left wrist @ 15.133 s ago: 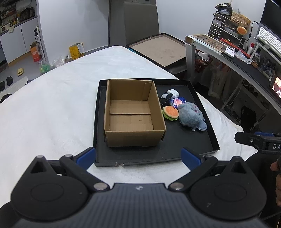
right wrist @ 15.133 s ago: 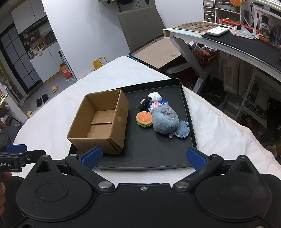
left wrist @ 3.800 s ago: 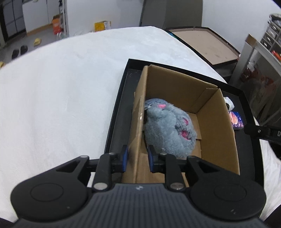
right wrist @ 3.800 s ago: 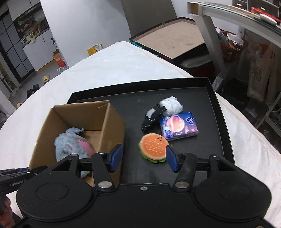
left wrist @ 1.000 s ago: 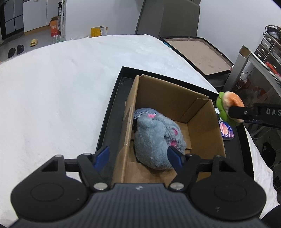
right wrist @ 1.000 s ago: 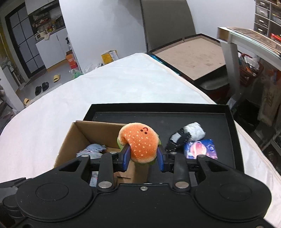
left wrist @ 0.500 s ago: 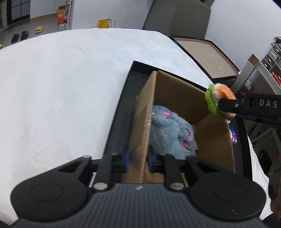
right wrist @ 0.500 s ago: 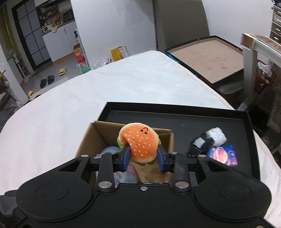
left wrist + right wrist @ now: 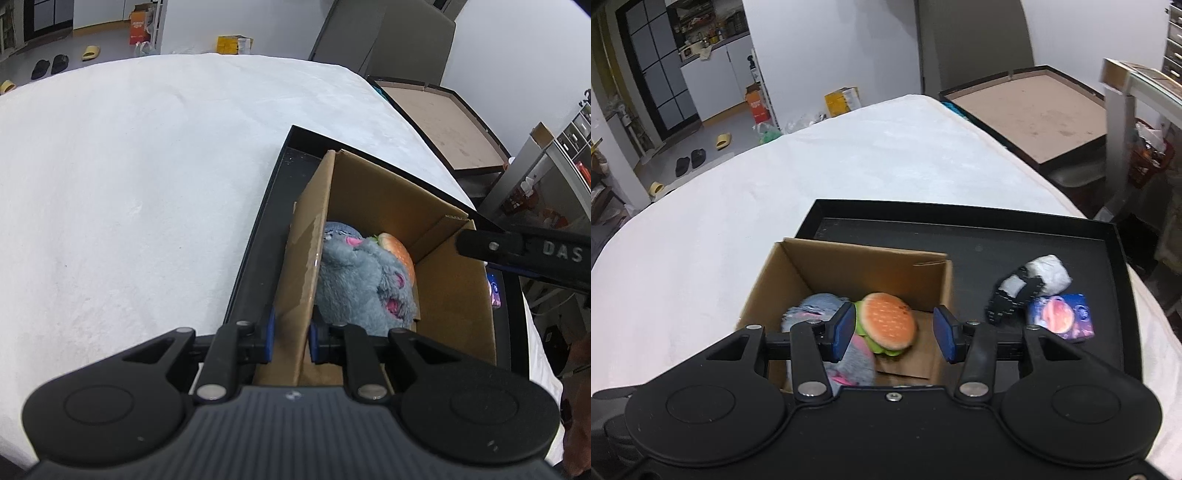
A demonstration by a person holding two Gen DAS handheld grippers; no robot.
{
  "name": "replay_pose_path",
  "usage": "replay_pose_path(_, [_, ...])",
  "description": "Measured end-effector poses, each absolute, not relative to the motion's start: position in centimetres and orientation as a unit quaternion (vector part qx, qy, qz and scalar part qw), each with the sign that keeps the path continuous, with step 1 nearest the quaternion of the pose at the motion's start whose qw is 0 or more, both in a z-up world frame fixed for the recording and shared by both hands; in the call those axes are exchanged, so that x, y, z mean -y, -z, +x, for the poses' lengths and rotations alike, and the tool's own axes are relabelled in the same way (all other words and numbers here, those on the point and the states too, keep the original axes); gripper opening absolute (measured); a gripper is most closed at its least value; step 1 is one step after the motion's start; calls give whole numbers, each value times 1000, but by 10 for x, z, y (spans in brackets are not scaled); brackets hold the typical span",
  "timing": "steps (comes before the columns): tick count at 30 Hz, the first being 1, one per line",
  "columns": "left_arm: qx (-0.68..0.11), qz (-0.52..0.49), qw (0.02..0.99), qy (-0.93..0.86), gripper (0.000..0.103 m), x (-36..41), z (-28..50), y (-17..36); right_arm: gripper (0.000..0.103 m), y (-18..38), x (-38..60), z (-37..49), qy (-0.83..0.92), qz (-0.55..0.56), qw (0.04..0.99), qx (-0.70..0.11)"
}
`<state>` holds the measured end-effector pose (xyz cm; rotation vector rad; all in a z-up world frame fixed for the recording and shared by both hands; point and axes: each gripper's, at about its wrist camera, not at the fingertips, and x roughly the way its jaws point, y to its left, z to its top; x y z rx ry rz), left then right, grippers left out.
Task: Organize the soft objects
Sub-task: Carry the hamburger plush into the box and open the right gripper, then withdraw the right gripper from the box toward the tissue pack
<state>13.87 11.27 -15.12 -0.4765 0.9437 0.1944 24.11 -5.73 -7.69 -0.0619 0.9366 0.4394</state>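
Soft toys are being gathered into an open cardboard box (image 9: 864,273) that stands on the left part of a black tray (image 9: 960,214) on a white-covered tabletop (image 9: 129,166). A grey plush animal (image 9: 362,280) lies inside the box against its left wall, and a plush hamburger (image 9: 886,321) now rests beside it, bun side up. The right tongs (image 9: 893,334) hang directly over the box; their blue pads have just been opening and stand clear of the hamburger on both sides, so it is released. The left tongs (image 9: 291,334) are clenched on the box's left wall near its nearer corner, steadying it. Still out on the tray, to the right of the box and well apart from the left tongs, are a grey-and-black rolled bundle (image 9: 1030,284) and, just nearer, a blue tissue packet (image 9: 1060,315) touching it. Both lie to the right of the right tongs, which are plainly the nearer pair; the bundle's long axis runs diagonally, from near-left to far-right.
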Motion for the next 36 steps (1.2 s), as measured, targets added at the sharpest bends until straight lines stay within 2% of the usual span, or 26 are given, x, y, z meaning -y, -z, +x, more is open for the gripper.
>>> replay_pose_path(8, [-453, -205, 862, -96, 21, -104, 142, 144, 51, 71, 90, 239, -193, -29, 880, -433])
replay_pose_path(10, [-454, -202, 863, -91, 25, -102, 143, 142, 52, 74, 98, 240, -188, -29, 881, -434])
replay_pose_path(11, [-455, -199, 863, -89, 30, -100, 143, 141, 53, 75, 101, 241, -185, -29, 881, -435])
replay_pose_path(15, [-452, -186, 868, -88, 50, -95, 144, 135, 61, 82, 117, 245, -176, -23, 883, -435])
replay_pose_path(19, [-448, -177, 872, -90, 52, -88, 145, 130, 70, 85, 131, 250, -166, -25, 887, -430])
replay_pose_path(23, [-453, -169, 871, -92, 52, -81, 149, 128, 74, 89, 144, 260, -156, -25, 890, -427])
replay_pose_path(26, [-457, -166, 869, -96, 53, -77, 152, 127, 83, 94, 151, 266, -147, -32, 894, -421])
replay_pose_path(28, [-459, -162, 868, -96, 54, -74, 153, 126, 94, 97, 155, 270, -145, -36, 895, -420])
replay_pose_path(29, [-461, -157, 868, -97, 54, -72, 154, 126, 95, 100, 157, 273, -144, -37, 895, -421])
replay_pose_path(31, [-464, -150, 867, -100, 60, -70, 156, 126, 97, 104, 159, 277, -144, -38, 893, -424])
replay_pose_path(33, [-466, -149, 866, -101, 71, -69, 157, 127, 101, 110, 160, 282, -145, -40, 891, -429])
replay_pose_path(36, [-468, -148, 865, -106, 74, -68, 160, 127, 103, 119, 164, 285, -150, -35, 889, -431])
